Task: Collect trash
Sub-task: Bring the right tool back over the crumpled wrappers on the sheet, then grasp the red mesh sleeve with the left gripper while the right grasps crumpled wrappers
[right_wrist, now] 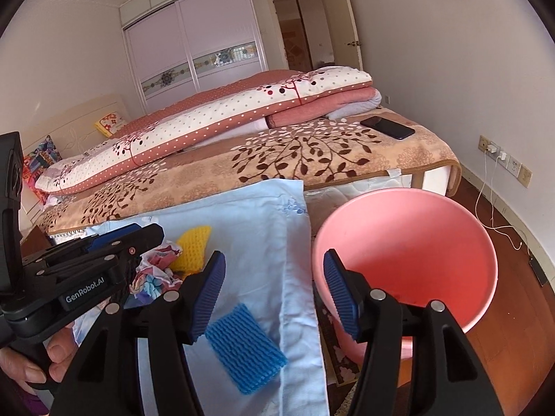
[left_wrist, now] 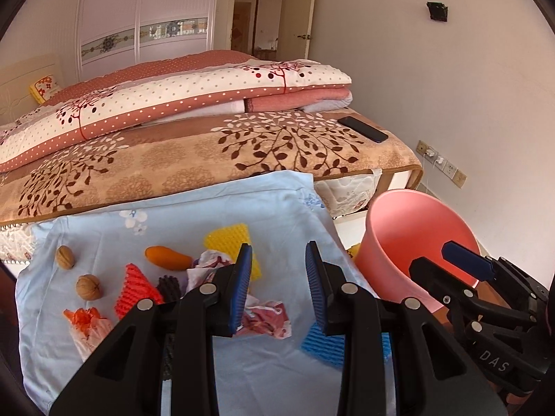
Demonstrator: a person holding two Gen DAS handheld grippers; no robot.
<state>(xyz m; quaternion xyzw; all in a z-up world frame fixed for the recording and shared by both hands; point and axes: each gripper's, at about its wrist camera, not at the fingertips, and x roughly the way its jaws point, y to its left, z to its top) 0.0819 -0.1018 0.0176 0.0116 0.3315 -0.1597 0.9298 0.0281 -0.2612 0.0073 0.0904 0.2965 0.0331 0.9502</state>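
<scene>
Both grippers hang with jaws spread wide and nothing between them: the left gripper (left_wrist: pixel 279 284) over the littered cloth, the right gripper (right_wrist: pixel 274 293) straddling the cloth's right edge and the pink bin (right_wrist: pixel 409 253). Nearest lies the pale blue floral cloth (left_wrist: pixel 242 374) — it carries the trash: a blue foam net (right_wrist: pixel 244 348) just beside the right gripper's left finger, a crumpled pink-and-white wrapper (left_wrist: pixel 265 319) under the left gripper, a red foam net (left_wrist: pixel 137 291), a crumpled orange-and-white wrapper (left_wrist: pixel 86 322) and a dark foam net (left_wrist: pixel 168 286). Farther along the cloth sit 2 walnuts (left_wrist: pixel 88 287), an orange fruit (left_wrist: pixel 168 258) and a yellow foam net (left_wrist: pixel 227 239). To the right of the cloth the bin stands open on the dark wooden floor (right_wrist: pixel 513 270), its inside bare as far as can be seen. Beyond the cloth runs the bed with a tan leaf-patterned blanket (left_wrist: pixel 194 159), a black phone (left_wrist: pixel 362 129) near its corner and a folded polka-dot quilt (left_wrist: pixel 194 93) on top. Chargers plug into the wall sockets (right_wrist: pixel 503 157) — a white cable trails onto the floor. Farthest back stand a white sliding wardrobe (left_wrist: pixel 145 17) and an open doorway (left_wrist: pixel 262 14).
</scene>
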